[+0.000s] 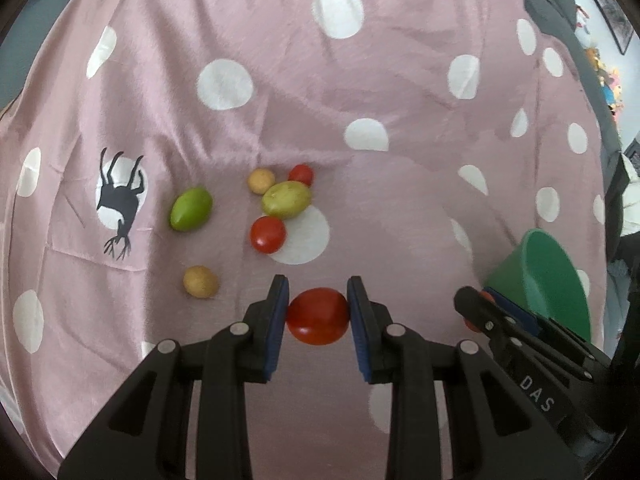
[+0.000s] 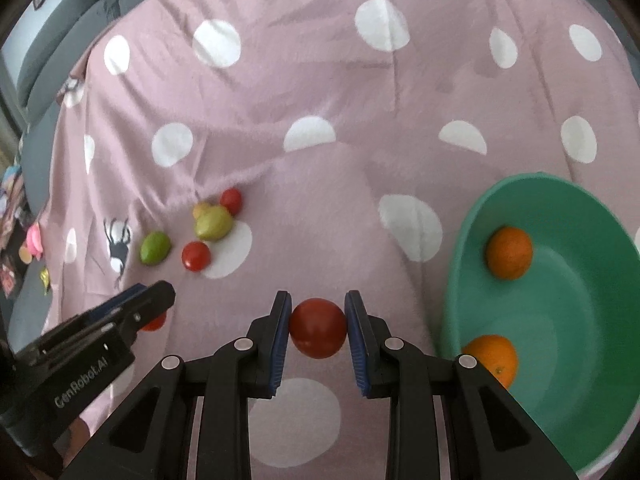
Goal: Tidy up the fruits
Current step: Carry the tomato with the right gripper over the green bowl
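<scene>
My left gripper point(image 1: 318, 300) is shut on a red tomato point(image 1: 318, 316) above the pink dotted cloth point(image 1: 360, 80). My right gripper point(image 2: 318, 308) is shut on another red tomato point(image 2: 318, 328), just left of the green bowl point(image 2: 472, 224), which holds two oranges point(image 2: 509, 253). On the cloth lie a green lime point(image 1: 191, 209), a yellow-green fruit point(image 1: 286, 199), two small red tomatoes point(image 1: 268, 234), and two small tan fruits point(image 1: 201, 281). The right gripper shows in the left wrist view point(image 1: 476, 308), and the left gripper in the right wrist view point(image 2: 156, 300).
The green bowl point(image 1: 532, 280) lies tilted at the right in the left wrist view. Grey cushions point(image 2: 60, 40) border the cloth at the far left. Colourful small items point(image 2: 30, 244) lie beyond the cloth's left edge.
</scene>
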A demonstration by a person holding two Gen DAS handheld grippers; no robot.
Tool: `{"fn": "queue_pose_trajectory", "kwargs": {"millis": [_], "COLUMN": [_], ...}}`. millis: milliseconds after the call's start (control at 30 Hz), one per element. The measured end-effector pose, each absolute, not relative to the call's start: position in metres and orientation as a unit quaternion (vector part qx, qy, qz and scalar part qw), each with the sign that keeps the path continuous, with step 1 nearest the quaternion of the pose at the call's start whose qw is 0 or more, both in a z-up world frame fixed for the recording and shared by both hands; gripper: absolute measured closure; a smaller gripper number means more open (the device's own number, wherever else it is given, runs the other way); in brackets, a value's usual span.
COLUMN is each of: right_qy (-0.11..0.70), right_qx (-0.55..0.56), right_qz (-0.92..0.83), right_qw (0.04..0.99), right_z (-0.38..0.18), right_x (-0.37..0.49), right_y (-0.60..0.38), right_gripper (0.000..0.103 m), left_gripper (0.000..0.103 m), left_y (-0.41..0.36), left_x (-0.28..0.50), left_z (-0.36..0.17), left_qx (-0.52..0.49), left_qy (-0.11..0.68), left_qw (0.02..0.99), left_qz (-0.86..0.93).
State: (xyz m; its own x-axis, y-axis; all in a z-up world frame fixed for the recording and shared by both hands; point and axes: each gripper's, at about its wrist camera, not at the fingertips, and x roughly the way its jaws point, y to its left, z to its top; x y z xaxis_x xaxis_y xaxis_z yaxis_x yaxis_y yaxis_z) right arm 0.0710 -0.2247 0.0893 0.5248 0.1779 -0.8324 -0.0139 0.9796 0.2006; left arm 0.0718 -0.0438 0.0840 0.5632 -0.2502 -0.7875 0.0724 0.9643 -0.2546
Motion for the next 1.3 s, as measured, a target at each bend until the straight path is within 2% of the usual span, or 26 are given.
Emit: {"fn": "queue_pose_trajectory", "kwargs": {"millis": [1300], "right_qy": [0.376], "right_qx": [0.157], "right_qz": [-0.015], "right_qw": [0.913], "right_z": [0.144], "right_x": [0.041], "right_y": [-0.279], "right_gripper": [0.074], "left_gripper": [0.073], "left_y": [-0.12], "left_x": [0.035], "left_z": [0.121], "left_qx": [-0.05], "left_qy": [0.409], "left_qw": [0.889], "left_qz": [-0.201]}}
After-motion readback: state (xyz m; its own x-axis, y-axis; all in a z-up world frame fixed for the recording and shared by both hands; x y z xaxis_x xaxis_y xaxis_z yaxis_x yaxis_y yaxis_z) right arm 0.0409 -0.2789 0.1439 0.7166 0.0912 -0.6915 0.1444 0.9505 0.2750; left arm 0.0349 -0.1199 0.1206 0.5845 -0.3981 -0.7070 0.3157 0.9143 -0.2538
